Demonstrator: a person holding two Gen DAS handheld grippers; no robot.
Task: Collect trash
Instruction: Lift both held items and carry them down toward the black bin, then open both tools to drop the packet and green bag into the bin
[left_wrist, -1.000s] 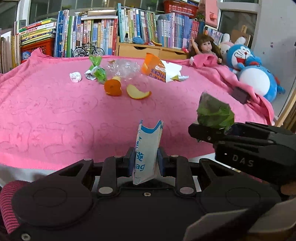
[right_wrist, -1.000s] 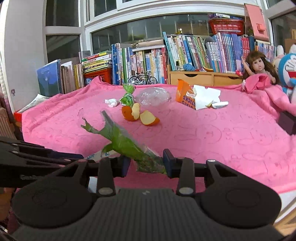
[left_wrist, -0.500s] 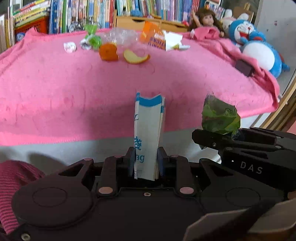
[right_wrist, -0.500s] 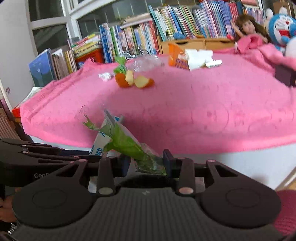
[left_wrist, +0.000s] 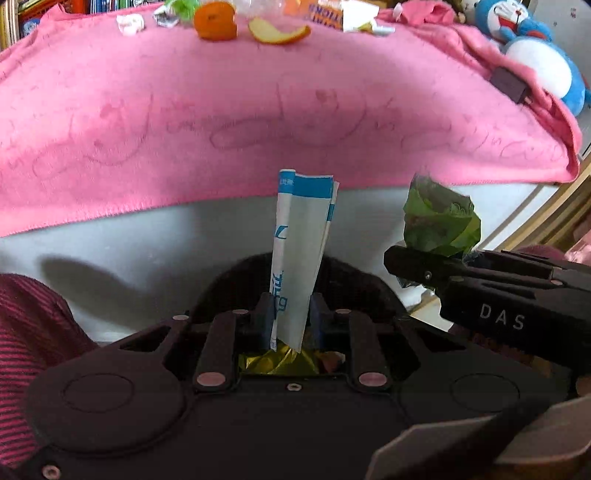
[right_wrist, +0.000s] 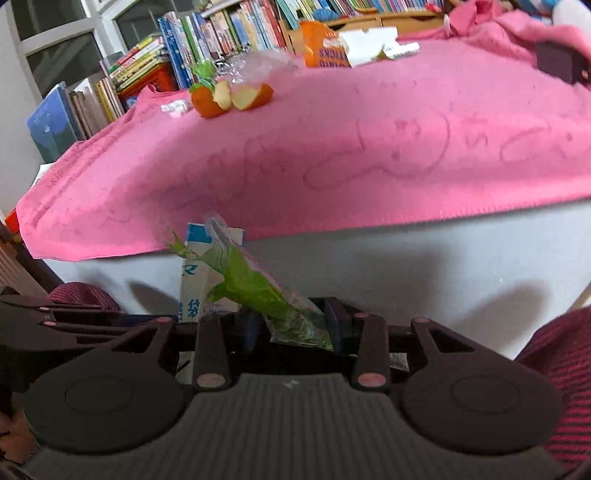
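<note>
1. The left gripper (left_wrist: 290, 319) has its jaws pressed together on a white-and-blue paper packet (left_wrist: 301, 254), which stands upright out of the pads, in front of the near edge of the table.
2. The right gripper (right_wrist: 291, 326) pinches a crumpled green-and-clear plastic wrapper (right_wrist: 255, 288); the wrapper slants up and to the left from the pads.
3. In the left wrist view the right gripper sits just to the right of the left one, with the green wrapper bunched above its black fingers (left_wrist: 424, 260).
4. Both grippers hang below the table edge, in front of the white table side (left_wrist: 155, 240), beside each other.
5. Beneath the left gripper's jaws a bit of yellow foil (left_wrist: 280, 363) shows in a dark opening; I cannot tell what holds it.
6. More trash lies at the far side of the pink cloth (left_wrist: 258, 110): an orange peel (left_wrist: 216, 20), an apple slice (left_wrist: 279, 33), a white crumpled scrap (left_wrist: 129, 24), and an orange snack box (right_wrist: 325, 46).
7. Striped red fabric (left_wrist: 26, 321) shows at the lower left of the left wrist view.
8. Books (right_wrist: 229, 37) line the far wall behind the table.
</note>
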